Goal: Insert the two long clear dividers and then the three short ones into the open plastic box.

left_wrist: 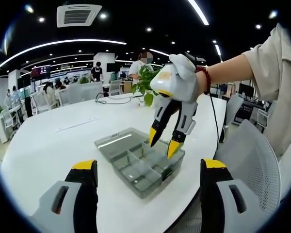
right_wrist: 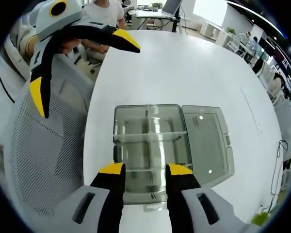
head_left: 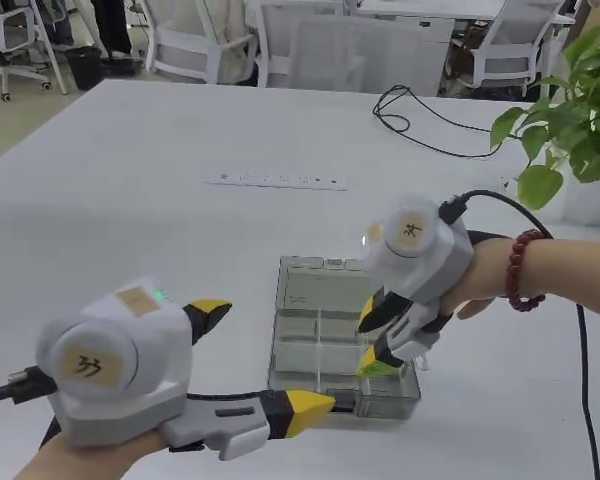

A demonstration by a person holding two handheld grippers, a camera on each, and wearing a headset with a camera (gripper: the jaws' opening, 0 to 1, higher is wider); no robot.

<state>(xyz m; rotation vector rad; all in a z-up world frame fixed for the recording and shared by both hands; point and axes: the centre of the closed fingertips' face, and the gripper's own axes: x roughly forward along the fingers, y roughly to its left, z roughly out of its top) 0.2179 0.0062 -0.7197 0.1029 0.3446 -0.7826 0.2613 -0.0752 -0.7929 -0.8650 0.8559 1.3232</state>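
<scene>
Late in task, by the look of it.

Clear grey plastic box (head_left: 325,288) sits on white tabletop (head_left: 130,180), lid laid open flat on the far side. Clear plastic dividers (right_wrist: 148,137) already stand inside as a grid: 1 long piece down the middle w/ cross pieces, per right gripper view. Exact count not readable; clear on clear.

R gripper (head_left: 373,342) points down into the box's right end, tips just above or at the divider tops. Jaws part-way apart. Nothing visible betw. them, tho a clear piece would be hard to spot. Contact w/ dividers: can't tell.

L gripper (head_left: 265,357) hangs low at the box's near-left corner, jaws spread wide, holding nothing. Not touching the box as far as I can see.

Judgement: short-divider stage, prob. seating or checking 1 at the R gripper's end.

Next move calls for:
- straight-down press, piece lined up w/ its wall slots
- L gripper steadying the box so it doesn't slide on the smooth top
- light force; thin clear plastic may bow or pop out of the slot

Also on the table, well apart from the box: white power strip (head_left: 275,181), black cable (head_left: 420,120). Green leafy plant (head_left: 570,100) at right edge.
</scene>
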